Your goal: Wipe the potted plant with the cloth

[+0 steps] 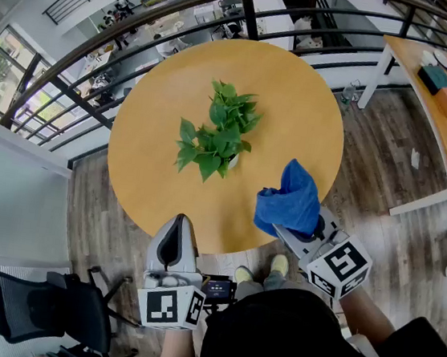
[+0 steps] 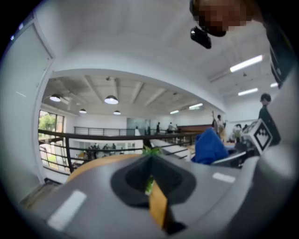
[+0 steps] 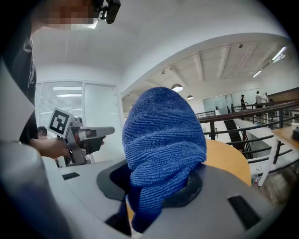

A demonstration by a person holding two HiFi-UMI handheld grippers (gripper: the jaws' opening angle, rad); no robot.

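I am viewing the upper level of an open-plan office. A black metal railing [image 1: 251, 15] is bordering this level, and work tables [image 1: 173, 30] are showing on the floor below it. A black swivel chair [image 1: 38, 304] is standing near the round wooden table [image 1: 297, 102]. A long desk [image 1: 425, 118] is carrying supplies. Round ceiling lamps [image 2: 111, 99] are lighting the hall, where people [image 2: 218, 125] are standing.
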